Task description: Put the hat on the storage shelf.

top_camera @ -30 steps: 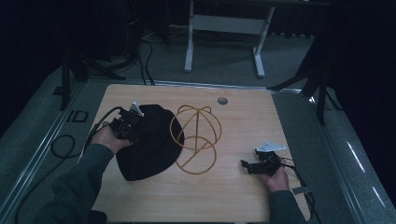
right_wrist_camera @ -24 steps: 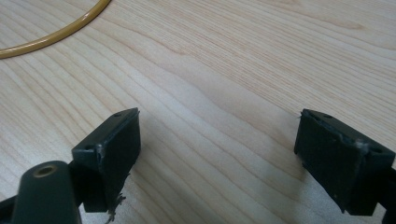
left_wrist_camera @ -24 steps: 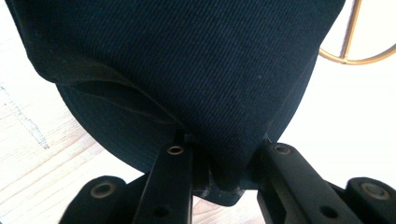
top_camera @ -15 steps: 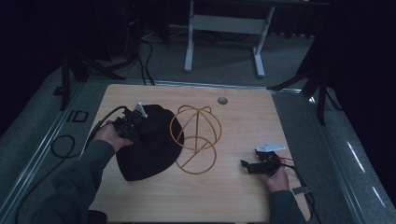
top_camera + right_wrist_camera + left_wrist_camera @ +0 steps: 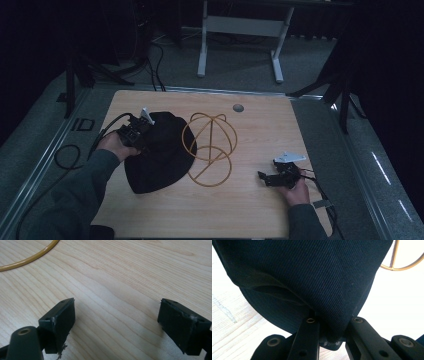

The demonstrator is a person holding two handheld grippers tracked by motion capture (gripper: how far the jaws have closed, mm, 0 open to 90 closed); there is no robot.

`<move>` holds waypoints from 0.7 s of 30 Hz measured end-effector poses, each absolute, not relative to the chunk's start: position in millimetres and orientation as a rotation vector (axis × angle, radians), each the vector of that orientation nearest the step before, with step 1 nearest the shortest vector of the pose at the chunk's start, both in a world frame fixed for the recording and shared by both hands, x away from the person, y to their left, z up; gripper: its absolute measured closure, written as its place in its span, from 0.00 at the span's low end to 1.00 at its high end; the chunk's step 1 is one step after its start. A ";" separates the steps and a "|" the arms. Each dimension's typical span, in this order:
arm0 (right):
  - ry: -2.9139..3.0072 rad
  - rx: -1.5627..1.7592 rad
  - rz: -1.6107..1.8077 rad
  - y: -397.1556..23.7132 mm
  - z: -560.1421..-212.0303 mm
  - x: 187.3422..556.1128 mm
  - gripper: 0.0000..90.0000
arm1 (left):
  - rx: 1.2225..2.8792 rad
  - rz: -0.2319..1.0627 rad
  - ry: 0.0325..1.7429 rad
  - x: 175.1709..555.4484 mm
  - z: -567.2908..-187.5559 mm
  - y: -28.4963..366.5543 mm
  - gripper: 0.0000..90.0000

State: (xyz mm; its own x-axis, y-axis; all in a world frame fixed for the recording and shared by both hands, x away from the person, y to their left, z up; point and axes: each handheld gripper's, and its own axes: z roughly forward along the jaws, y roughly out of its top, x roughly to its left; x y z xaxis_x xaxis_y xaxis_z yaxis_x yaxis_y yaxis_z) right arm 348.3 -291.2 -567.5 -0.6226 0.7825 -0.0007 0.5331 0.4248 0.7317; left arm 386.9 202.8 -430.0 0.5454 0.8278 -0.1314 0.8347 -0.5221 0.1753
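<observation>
A black fabric hat (image 5: 160, 160) lies on the left half of the wooden table (image 5: 250, 215). My left gripper (image 5: 141, 134) sits at the hat's upper left edge. In the left gripper view the black hat (image 5: 312, 277) is pinched between the jaws, so my left gripper (image 5: 334, 322) is shut on its fabric. A gold wire dome frame (image 5: 210, 150) stands just right of the hat, touching its edge. My right gripper (image 5: 267, 177) rests low on the table at the right, apart from the frame. In its own view my right gripper (image 5: 117, 315) is open over bare wood.
A small round grommet (image 5: 238, 107) sits near the table's far edge. Cables trail off the left side (image 5: 65, 160). A piece of the gold wire (image 5: 30, 258) curves across the top left of the right gripper view, and another piece (image 5: 397, 265) shows beyond the hat.
</observation>
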 end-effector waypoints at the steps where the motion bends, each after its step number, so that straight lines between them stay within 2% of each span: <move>1: 2.343 1.129 1.018 -291.3 -567.5 348.2 0.16 | 2.564 -0.042 1.401 386.5 -429.3 203.4 0.95; 21: 2.343 1.129 1.018 -291.3 -567.5 348.4 0.16 | 2.566 0.004 1.382 380.4 -418.0 210.9 0.95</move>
